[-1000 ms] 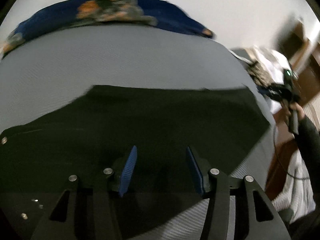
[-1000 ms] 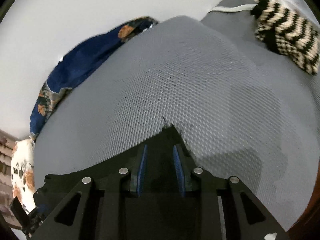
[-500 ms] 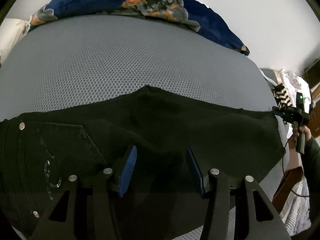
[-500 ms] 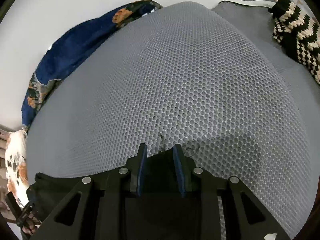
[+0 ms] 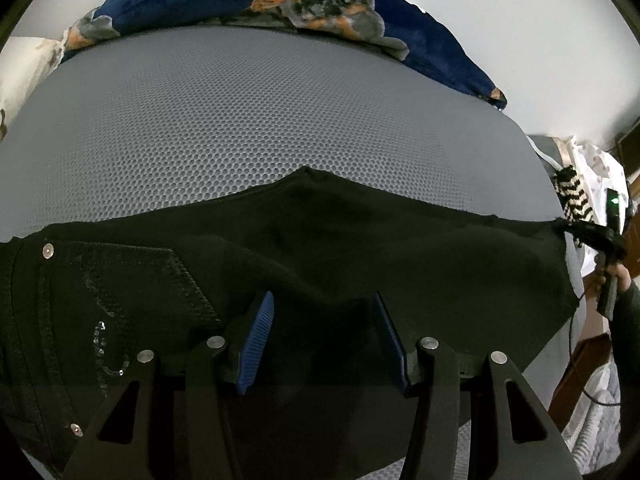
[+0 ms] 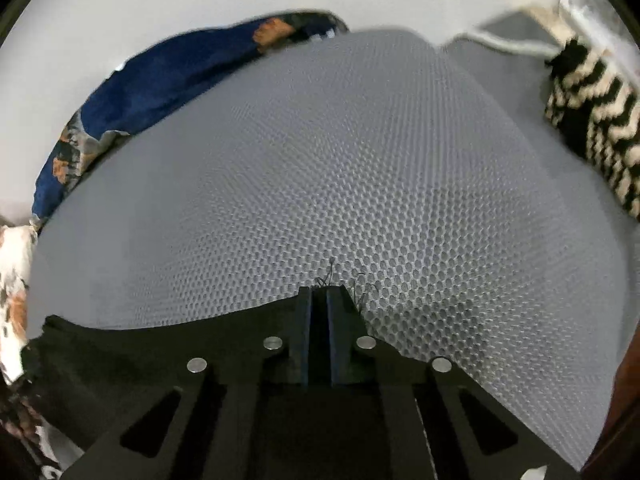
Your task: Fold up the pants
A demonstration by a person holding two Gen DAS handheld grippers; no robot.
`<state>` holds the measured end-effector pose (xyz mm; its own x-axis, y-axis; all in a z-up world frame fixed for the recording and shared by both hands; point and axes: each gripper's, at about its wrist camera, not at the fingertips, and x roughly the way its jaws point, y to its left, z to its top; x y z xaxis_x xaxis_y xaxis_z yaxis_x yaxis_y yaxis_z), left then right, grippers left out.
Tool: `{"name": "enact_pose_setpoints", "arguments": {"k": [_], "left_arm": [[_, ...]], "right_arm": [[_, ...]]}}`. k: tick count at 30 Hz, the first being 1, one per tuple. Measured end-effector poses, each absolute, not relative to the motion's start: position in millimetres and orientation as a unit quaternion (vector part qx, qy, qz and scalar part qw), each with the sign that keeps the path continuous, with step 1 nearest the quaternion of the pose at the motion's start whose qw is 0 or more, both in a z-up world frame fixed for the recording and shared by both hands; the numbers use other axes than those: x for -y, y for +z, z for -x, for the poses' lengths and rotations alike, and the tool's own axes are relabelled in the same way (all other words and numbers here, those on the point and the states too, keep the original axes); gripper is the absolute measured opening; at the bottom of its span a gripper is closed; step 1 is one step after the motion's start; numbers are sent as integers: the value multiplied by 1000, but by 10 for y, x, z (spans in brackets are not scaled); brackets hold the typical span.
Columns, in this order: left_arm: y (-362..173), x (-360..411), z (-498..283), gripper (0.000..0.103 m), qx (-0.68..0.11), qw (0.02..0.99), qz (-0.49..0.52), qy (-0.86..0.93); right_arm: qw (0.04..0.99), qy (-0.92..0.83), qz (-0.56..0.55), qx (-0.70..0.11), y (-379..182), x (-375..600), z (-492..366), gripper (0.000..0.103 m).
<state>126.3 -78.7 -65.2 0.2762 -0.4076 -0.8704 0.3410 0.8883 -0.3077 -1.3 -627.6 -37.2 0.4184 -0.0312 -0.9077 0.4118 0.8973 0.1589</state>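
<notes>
Grey honeycomb-mesh mattress (image 5: pixel 280 128) is filling both views, w/ a pale wall behind it. We're working one pair of black pants (image 5: pixel 360 248), lying flat across the near part of the mattress. On the waist end at left we're counting 1 back pocket (image 5: pixel 132 280) w/ 3 metal rivets showing and some pale curly stitching; no brand or readable writing anywhere.

Our left gripper (image 5: pixel 324 336) is hovering over the pants' mid section, its 2 blue-padded fingers (image 5: pixel 256 340) standing apart, approx. half open, nothing pinched between them that we can see. Our right gripper (image 6: pixel 319 308) is sitting at the hem corner; its jaws have just been closing and are now together, clamped on the pants' edge, w/ a few loose threads (image 6: pixel 356 284) sticking out past the tips. In the left view we're seeing that same gripper small at the far right edge, w/ a hand (image 5: pixel 622 280) and dark sleeve behind it.

Around us: 1 navy blanket (image 5: pixel 304 4) w/ orange print bunched along the far edge, 1 black-and-cream zigzag knit (image 6: pixel 596 120) at right, 1 white floral cloth (image 6: pixel 12 280) at left. None of them are touching the pants.
</notes>
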Motion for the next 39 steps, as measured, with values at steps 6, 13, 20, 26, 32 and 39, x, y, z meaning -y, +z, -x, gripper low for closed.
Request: {"name": "enact_pose_setpoints", "arguments": {"k": [6, 13, 20, 26, 32, 39], "left_arm": [[-657, 731, -1285, 52, -546, 805, 34, -231], [-706, 684, -1280, 52, -551, 803, 33, -225], [-754, 677, -1299, 52, -559, 798, 34, -222], [-765, 677, -1308, 53, -562, 796, 36, -221], [-791, 704, -1307, 53, -563, 796, 31, -219], [-801, 707, -1324, 53, -565, 795, 33, -218]], "right_arm": [[845, -170, -157, -482, -174, 6132, 152, 5], [825, -164, -171, -512, -431, 6135, 140, 11], [830, -156, -130, -519, -474, 5978, 172, 11], [827, -147, -139, -525, -500, 6077, 71, 13], [823, -139, -171, -524, -549, 6168, 19, 19], [836, -148, -187, -494, -386, 6178, 162, 1]]}}
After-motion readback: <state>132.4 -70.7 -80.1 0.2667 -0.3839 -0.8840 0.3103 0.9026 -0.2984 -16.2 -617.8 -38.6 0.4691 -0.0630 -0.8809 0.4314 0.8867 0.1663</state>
